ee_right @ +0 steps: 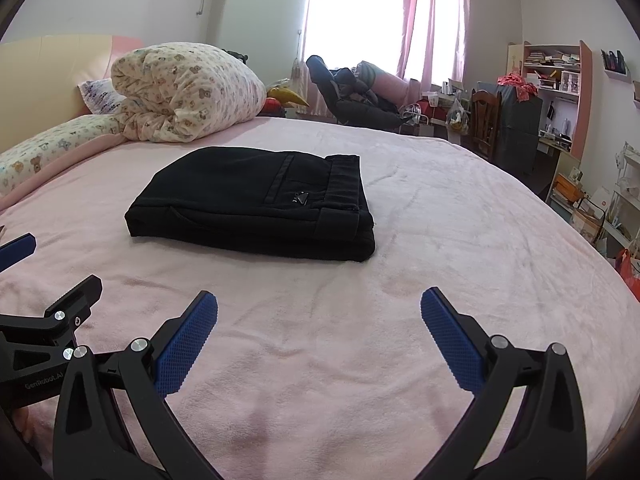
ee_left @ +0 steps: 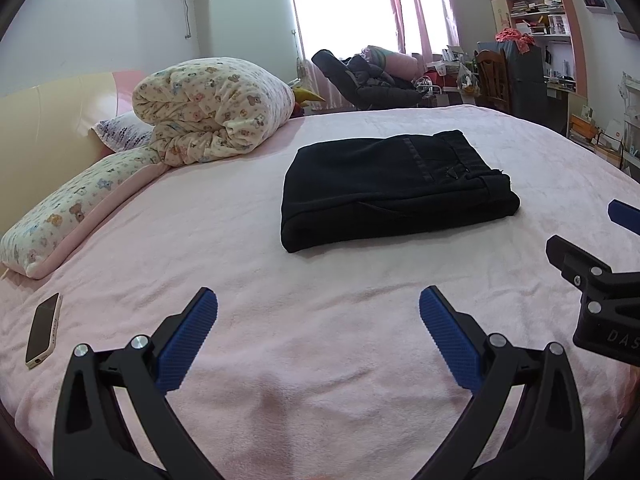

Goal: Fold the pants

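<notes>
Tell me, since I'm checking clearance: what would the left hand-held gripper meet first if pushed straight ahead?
Probably the folded black pants. The open left hand-held gripper points over bare pink fleece bedspread toward them, with nothing between. It could brush the bedspread first, since its height is unclear.

One folded pants (ee_left: pixel 394 188), one phone (ee_left: pixel 43 330), two pillows (ee_left: pixel 60 216), one rolled quilt (ee_left: pixel 212 112).

Daylight floods in from the window (ee_left: pixel 344 4) behind the far edge of your bed (ee_left: pixel 320 360); the panes are blown out white. Shadows stay soft. Focus is sharp, with heavy fisheye bending and black vignette corners.
</notes>
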Action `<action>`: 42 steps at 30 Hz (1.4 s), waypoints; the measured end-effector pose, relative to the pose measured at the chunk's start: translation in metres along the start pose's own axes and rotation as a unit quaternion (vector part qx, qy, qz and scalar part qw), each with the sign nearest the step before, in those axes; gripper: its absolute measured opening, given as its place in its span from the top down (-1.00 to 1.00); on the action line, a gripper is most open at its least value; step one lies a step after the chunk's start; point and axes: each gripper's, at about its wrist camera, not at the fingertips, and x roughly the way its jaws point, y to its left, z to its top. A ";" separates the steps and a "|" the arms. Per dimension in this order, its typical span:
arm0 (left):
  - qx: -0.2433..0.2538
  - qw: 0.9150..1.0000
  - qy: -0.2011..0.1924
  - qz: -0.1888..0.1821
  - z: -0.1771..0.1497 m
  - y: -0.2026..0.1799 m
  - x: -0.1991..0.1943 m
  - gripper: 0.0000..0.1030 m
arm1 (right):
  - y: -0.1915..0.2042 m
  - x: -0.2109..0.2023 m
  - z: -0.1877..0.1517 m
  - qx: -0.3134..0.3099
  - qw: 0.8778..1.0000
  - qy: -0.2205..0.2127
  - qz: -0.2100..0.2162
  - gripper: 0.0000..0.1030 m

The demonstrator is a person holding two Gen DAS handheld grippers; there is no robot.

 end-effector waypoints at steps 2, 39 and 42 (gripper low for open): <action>-0.004 1.000 0.002 -0.001 0.000 0.001 0.001 -0.97 | 0.000 0.001 -0.001 -0.001 1.000 0.000 0.001 -0.97; -0.014 1.000 -0.003 -0.006 0.000 0.007 -0.002 -0.97 | -0.008 0.008 -0.006 -0.009 1.000 0.017 0.009 -0.97; -0.011 1.000 -0.003 -0.007 0.000 0.006 -0.002 -0.97 | -0.008 0.008 -0.006 -0.009 1.000 0.018 0.009 -0.97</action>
